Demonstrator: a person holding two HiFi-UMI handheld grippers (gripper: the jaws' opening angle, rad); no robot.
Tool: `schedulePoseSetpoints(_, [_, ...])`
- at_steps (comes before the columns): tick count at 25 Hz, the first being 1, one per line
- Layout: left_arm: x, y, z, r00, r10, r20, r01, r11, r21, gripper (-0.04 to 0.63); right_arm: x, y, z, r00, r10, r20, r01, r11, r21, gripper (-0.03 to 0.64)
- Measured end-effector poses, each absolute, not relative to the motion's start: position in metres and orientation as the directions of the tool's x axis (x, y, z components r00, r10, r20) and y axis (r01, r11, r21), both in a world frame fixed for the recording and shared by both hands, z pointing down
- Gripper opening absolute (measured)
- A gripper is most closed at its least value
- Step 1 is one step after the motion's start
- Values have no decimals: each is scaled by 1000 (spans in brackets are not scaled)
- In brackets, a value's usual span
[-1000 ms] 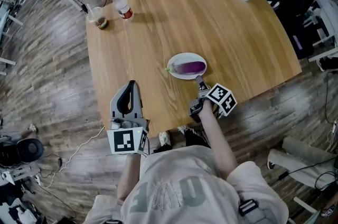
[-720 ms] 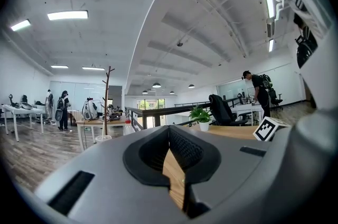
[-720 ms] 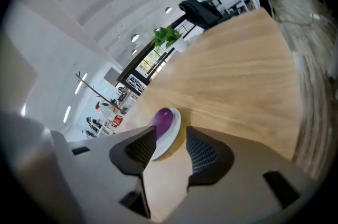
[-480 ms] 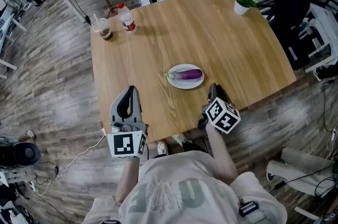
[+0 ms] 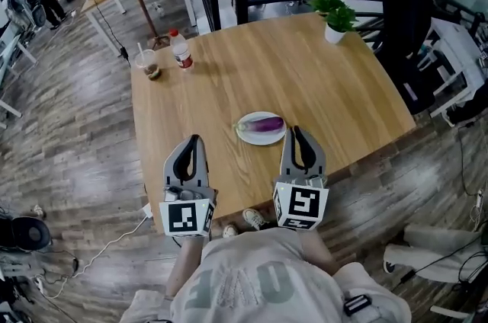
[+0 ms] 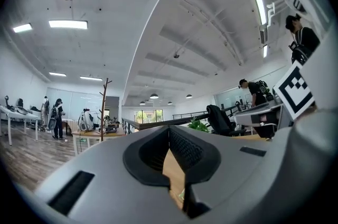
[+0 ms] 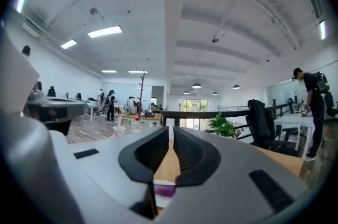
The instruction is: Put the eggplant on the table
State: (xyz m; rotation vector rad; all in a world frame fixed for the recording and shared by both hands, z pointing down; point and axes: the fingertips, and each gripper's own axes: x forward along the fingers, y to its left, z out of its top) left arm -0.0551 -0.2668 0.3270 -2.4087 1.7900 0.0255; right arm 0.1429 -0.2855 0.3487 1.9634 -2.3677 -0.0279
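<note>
Right gripper [image 5: 297, 132] has lifted from beside the plate and rolled upright since a second ago. It now sits level next to the left gripper [image 5: 193, 140], both over the near edge of the wooden table [image 5: 305, 78]. Right jaws are closing, down to a thin slit, nothing between them. Left jaws meet at the tips, empty. Eggplant [image 5: 264, 124] lies on the white plate [image 5: 245, 134], just ahead-left of the right gripper's tips.

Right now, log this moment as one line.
eggplant on plate | left gripper shut, empty | right gripper closing, empty | eggplant not yet grasped
</note>
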Motion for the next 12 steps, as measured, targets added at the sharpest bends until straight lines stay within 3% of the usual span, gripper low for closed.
schedulePoseSetpoints(6, [-48, -259, 320, 315, -941, -123, -947, -303, -103, 9, 79, -265, 341, -372, -928, 34, -924, 374, 77, 25])
schedulePoseSetpoints(12, [-55, -254, 319, 303, -944, -129, -951, -292, -100, 9, 65, -257, 336, -395, -918, 22, -904, 393, 169, 23])
